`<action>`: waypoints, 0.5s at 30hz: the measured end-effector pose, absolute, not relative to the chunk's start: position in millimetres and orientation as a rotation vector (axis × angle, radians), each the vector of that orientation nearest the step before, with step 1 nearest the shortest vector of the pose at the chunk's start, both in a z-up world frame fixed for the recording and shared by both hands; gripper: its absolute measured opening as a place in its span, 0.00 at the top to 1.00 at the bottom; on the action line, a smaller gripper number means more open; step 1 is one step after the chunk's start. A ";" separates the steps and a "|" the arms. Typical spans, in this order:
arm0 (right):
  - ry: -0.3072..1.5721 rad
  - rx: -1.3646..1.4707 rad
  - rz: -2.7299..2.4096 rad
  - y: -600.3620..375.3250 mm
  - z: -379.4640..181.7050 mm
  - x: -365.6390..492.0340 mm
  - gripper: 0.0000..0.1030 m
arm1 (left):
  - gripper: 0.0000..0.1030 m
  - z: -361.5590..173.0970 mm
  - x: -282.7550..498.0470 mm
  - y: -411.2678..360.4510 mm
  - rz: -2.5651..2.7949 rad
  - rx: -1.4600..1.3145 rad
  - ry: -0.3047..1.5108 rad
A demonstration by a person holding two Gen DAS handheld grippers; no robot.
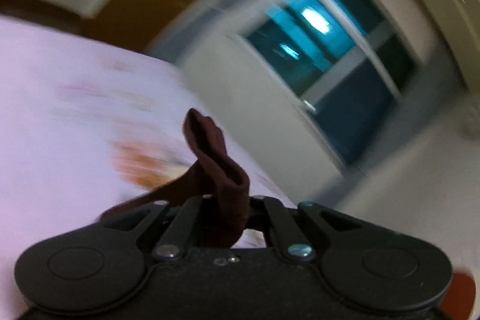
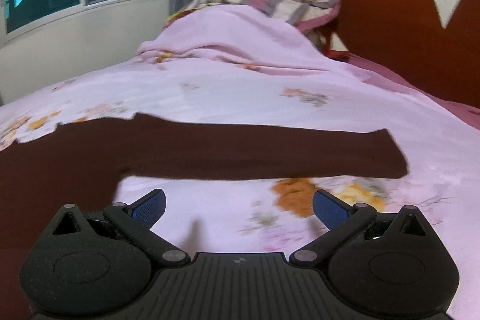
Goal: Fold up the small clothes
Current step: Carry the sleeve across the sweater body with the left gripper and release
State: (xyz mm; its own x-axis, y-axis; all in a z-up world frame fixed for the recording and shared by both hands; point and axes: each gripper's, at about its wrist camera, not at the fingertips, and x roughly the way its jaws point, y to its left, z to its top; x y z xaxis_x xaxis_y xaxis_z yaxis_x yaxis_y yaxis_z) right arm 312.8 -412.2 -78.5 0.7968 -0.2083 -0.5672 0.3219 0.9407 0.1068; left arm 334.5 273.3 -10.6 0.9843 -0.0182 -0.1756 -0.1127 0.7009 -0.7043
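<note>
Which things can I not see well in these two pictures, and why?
- Left wrist view: the bedsheet and its flower print are smeared by motion blur.
- Left wrist view: the left tongs are shut on the dark maroon garment; the cloth hides their tips.
- Right wrist view: the garment's body runs off the left edge, so its type is unclear; one sleeve shows.

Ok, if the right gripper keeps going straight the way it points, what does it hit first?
Probably the floral bedsheet just ahead of the open right gripper. The dark maroon garment's sleeve lies a little beyond; depth is hard to judge here.
</note>
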 end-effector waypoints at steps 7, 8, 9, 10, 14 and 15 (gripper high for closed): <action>0.601 0.217 -0.318 -464.1 -89.0 301.5 0.00 | 0.99 7.5 440.5 82.7 -0.212 -0.500 0.331; 0.601 0.216 -0.323 -470.5 -90.9 299.2 0.00 | 0.99 3.1 452.5 63.4 -0.236 -0.469 0.354; 0.600 0.218 -0.327 -476.2 -92.8 297.2 0.00 | 0.99 -5.7 455.2 35.7 -0.261 -0.423 0.373; 0.600 0.222 -0.333 -482.8 -95.2 294.8 0.00 | 0.99 -11.9 461.2 8.7 -0.288 -0.378 0.394; 0.614 0.254 -0.354 -504.9 -105.0 284.7 0.00 | 0.99 -46.9 474.4 -63.8 -0.335 -0.215 0.483; 0.616 0.261 -0.358 -508.6 -106.7 281.8 0.00 | 0.99 -52.3 477.5 -81.0 -0.338 -0.170 0.504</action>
State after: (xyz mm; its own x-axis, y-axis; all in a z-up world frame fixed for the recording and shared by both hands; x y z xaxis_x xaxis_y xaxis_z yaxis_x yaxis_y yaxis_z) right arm 281.8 -508.6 -106.7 0.7582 -0.2485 -0.6028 0.4015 0.9064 0.1314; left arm 477.5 -81.0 -52.3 0.8218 -0.3579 -0.4433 0.2750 0.9306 -0.2415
